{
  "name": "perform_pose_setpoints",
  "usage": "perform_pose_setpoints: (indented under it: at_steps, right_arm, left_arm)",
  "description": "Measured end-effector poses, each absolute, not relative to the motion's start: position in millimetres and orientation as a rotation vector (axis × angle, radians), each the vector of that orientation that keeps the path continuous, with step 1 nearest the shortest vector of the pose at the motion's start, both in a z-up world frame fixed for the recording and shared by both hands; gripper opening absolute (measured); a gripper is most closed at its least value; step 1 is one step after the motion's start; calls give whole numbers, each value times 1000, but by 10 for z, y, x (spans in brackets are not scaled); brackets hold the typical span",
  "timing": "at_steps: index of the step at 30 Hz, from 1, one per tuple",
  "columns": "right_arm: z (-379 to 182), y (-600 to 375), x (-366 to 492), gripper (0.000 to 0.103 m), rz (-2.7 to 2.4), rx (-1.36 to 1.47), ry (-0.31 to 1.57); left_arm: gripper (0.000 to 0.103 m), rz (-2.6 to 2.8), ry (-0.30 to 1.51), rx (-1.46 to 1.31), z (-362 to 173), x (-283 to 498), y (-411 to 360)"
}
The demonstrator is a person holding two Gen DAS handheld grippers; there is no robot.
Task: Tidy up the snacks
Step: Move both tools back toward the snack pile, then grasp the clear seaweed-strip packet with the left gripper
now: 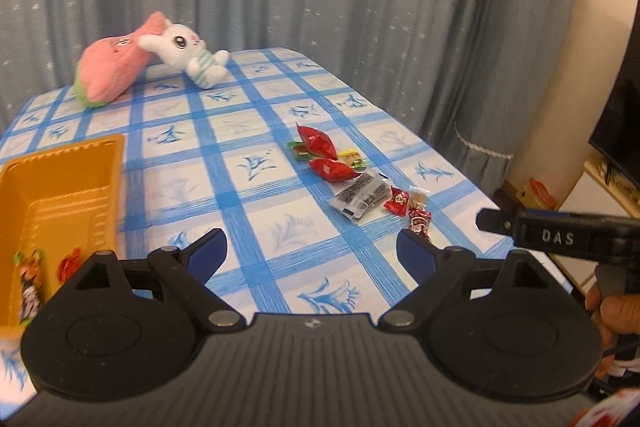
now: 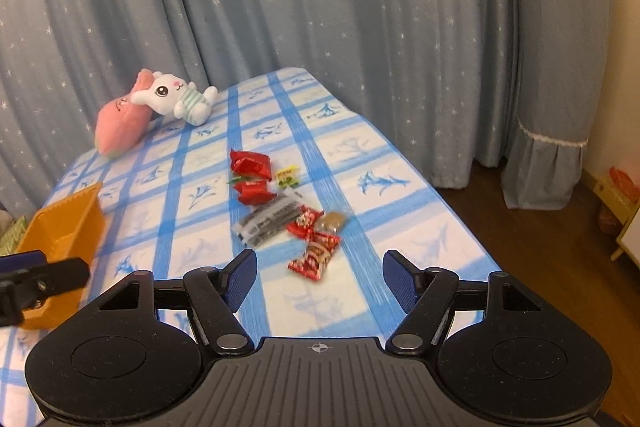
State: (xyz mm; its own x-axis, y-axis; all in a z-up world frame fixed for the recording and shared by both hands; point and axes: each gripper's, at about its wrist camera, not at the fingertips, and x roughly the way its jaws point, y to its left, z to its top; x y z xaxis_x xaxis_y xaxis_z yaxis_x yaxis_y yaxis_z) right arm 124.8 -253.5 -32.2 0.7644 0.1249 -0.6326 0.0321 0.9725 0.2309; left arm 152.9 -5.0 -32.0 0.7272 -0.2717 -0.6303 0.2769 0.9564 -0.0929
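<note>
Two handheld grippers hover side by side over a desk (image 2: pixel 392 183) covered in a blue-and-white checked cloth, both tilted down toward it.

Nearest the right wrist camera, the right gripper (image 2: pixel 319 283) has its jaws parted and empty, blue pads facing each other across bare cloth. Just beyond them lies a red-and-white wrapped candy (image 2: pixel 314 254), the closest piece of a loose line of snacks (image 2: pixel 280 199) running away up the middle of the desk: a small brown sweet and a red one, a clear grey-printed packet (image 2: pixel 269 219), then two red pouches (image 2: pixel 250 175) and a little yellow-green sweet.

The left gripper (image 1: pixel 311 253) also has its jaws spread wide with nothing between them. To its left, at the near edge of the desk, sits an orange tray (image 1: pixel 60 187), already holding a couple of wrapped sweets in its near end. In the left wrist view, the right gripper's black arm, and the hand holding it, show at the right edge.

The step in hand looks like picking up the next snack. A good approach would be to lower the right jaws straight over the nearest candy, straddle its narrow middle, and close gently so the wrapper does not slide or nudge its neighbours.

At the far end rest a white plush rabbit (image 2: pixel 176 98) and a pink plush (image 2: pixel 120 131), with a starry blue curtain (image 2: pixel 320 7) behind.
</note>
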Motion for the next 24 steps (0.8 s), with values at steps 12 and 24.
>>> perform_pose_setpoints:
  at_steps: [12,24]
  right_arm:
    - [-877,-2412,1852,62,59,241,751]
    - [-1199,-2260,2165,41,26,177,780]
  left_arm:
    - [91,-308,727,18,-864,2086,-87]
    - [91,-335,755,31,-1108,2303,-164]
